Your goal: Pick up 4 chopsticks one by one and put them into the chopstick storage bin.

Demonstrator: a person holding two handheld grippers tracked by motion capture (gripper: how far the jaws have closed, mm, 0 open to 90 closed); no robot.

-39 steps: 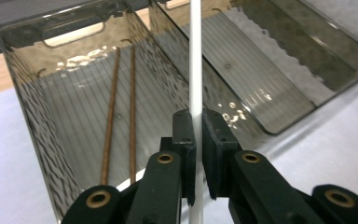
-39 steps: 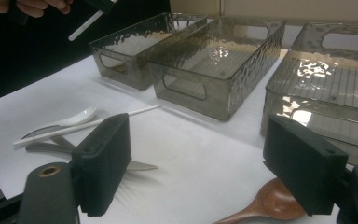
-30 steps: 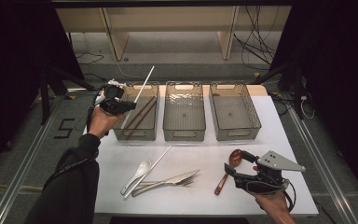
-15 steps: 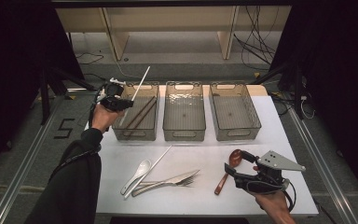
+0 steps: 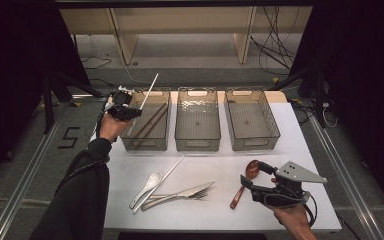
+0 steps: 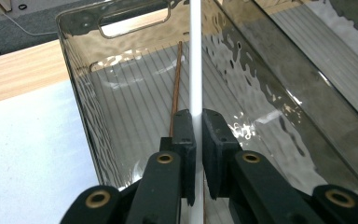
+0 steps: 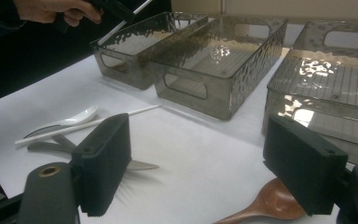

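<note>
My left gripper [image 5: 130, 111] is shut on a white chopstick [image 5: 150, 87] that slants up and back over the left bin [image 5: 145, 146]. In the left gripper view the pads [image 6: 185, 130] pinch this chopstick [image 6: 196, 56] above the bin's ribbed floor, where a brown chopstick [image 6: 176, 88] lies. Brown chopsticks [image 5: 150, 122] rest inside that bin. My right gripper [image 5: 252, 172] stands open at the front right, low over a brown wooden spoon [image 5: 237, 196]. The spoon's bowl [image 7: 270, 203] lies on the table below the wide jaws of my right gripper [image 7: 200, 163].
Three clear grey bins stand in a row, the middle one [image 5: 197, 145] and the right one [image 5: 254, 142] holding nothing I can see. On the white table a white spoon [image 5: 150, 182], a second white chopstick [image 5: 170, 174], a knife and a fork [image 5: 192, 192] lie together.
My left gripper has sunk slightly toward the left bin with the white chopstick still in it. The right gripper has stayed in place.
</note>
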